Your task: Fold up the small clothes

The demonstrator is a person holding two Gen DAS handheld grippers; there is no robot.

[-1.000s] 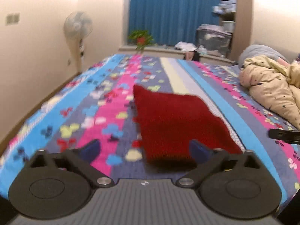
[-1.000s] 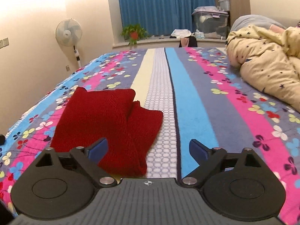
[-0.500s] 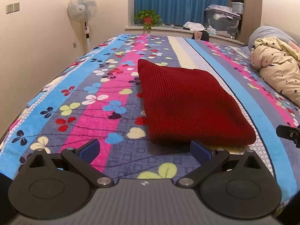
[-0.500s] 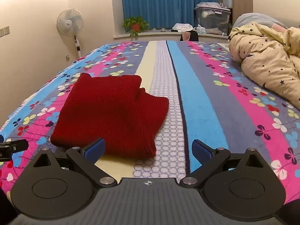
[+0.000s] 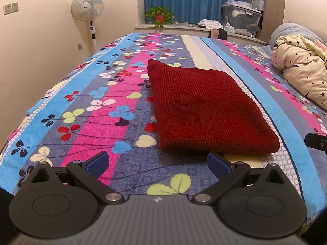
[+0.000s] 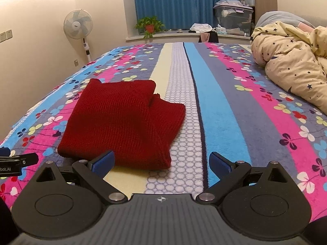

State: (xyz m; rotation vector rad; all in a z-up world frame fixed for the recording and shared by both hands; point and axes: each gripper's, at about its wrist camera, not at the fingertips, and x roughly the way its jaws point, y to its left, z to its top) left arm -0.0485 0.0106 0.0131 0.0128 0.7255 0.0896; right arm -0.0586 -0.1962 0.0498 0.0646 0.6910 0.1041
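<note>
Over the flowered bedspread [image 5: 85, 110] you are holding both grippers low and level, left gripper [image 5: 157, 163] and right gripper [image 6: 161, 162] gaping wide and gripping nothing. The folded red sweater [image 6: 122, 122] is lying just ahead of them. "bot.AI" is showing on the left gripper's side.

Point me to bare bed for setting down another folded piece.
Free: the blue and grey stripes between the red knit and the star-print duvet, and the floral strip left of the knit toward the fan. Crowded: the right edge under the duvet, and the near edge by both hand-held grippers.
</note>
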